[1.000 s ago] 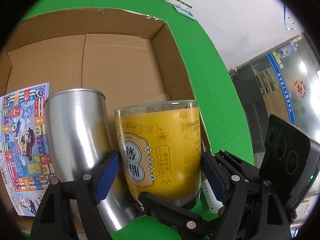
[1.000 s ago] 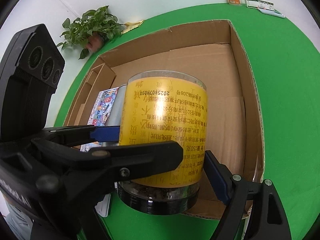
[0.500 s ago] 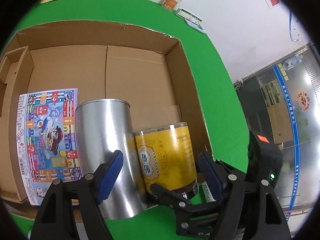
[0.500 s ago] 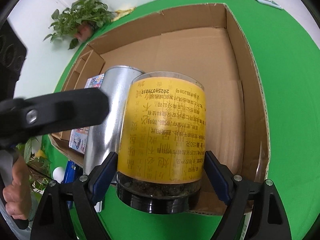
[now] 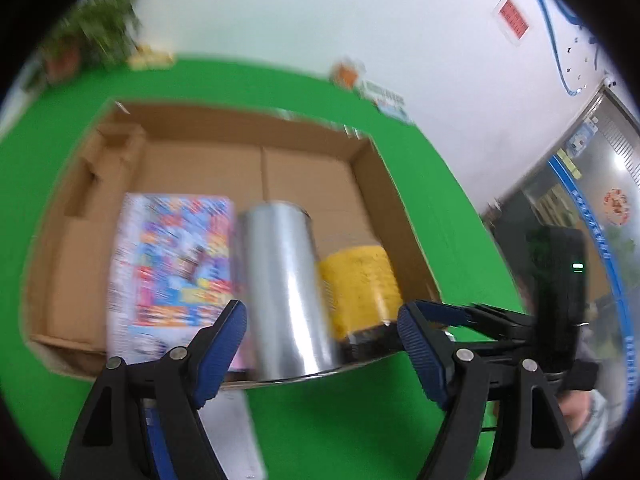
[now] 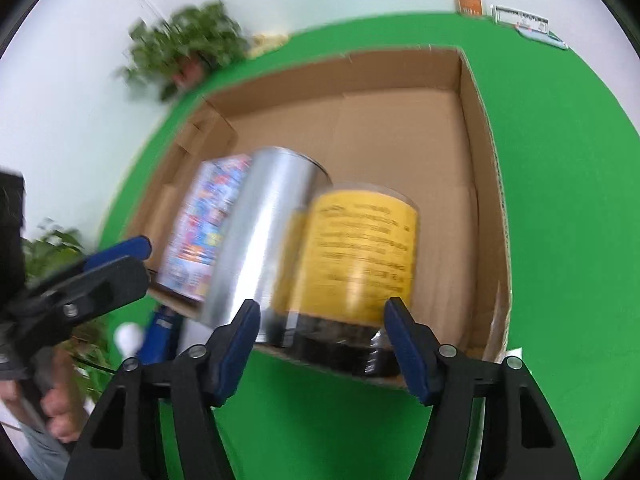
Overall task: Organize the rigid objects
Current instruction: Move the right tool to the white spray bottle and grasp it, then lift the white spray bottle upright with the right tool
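Note:
An open cardboard box (image 5: 384,184) (image 6: 480,160) lies on the green table. In a row along its near side are a flat colourful printed box (image 5: 172,256) (image 6: 208,240), an upright silver can (image 5: 280,288) (image 6: 260,232) and a yellow-labelled jar (image 5: 360,284) (image 6: 360,252) with a black base. My left gripper (image 5: 320,316) is open, held back above the box's near edge, and grips nothing. My right gripper (image 6: 322,308) hovers at the jar. Its jaws are closing, the jar's black base shows between them, and the pads do not touch it.
Potted plants (image 6: 188,48) stand at the table's far left. A small orange container (image 6: 470,0) and cards sit at the far edge. A blue object (image 6: 160,336) lies on the table left of the box's near corner. A hand (image 6: 52,412) holds the left gripper.
Both grippers have drawn back and up from the yellow jar, which stays in the box beside the silver can. The left one retreated farther, so its view now takes in the whole box.

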Demonstrator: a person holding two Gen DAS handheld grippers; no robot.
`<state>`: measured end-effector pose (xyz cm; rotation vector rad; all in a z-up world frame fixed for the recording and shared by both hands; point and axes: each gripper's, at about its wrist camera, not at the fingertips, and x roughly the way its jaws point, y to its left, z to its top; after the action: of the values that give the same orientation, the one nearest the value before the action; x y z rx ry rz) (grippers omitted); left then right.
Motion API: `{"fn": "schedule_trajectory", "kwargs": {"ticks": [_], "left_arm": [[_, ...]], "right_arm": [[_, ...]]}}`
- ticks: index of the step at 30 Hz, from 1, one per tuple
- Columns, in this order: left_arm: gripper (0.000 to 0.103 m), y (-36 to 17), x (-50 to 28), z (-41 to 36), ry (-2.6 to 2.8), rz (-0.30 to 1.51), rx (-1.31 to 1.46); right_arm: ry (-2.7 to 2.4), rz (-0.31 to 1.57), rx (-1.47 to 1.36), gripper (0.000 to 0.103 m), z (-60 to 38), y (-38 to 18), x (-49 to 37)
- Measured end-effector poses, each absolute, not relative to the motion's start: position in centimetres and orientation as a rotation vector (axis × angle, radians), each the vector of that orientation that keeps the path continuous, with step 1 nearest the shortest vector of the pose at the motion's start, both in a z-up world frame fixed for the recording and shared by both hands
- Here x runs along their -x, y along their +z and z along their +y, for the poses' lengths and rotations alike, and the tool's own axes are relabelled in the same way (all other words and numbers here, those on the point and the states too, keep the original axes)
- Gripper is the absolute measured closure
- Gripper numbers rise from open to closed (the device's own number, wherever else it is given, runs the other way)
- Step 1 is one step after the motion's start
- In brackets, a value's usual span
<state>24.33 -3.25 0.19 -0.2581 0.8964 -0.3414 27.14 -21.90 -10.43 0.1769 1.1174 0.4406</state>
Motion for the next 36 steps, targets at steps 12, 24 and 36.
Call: {"fn": "schedule_trajectory", "kwargs": {"ticks": [12, 24, 36], "left_arm": [[0.021, -0.2, -16.6, 1.3, -0.170, 0.799, 0.164], [0.021, -0.1, -14.1, -0.4, -0.303, 0.857, 0.195], [0.021, -4.7, -17.4, -6.4, -0.546, 1.066, 0.291]], "right_arm": [[0.184, 1.071, -0.162, 0.043, -34.4, -12.6, -16.5], [0.350, 1.153, -0.068, 0.091, -28.2, -13.4, -12.0], [0.230, 1.211, -0.111, 0.057, -27.9, -15.6, -14.8]]}}
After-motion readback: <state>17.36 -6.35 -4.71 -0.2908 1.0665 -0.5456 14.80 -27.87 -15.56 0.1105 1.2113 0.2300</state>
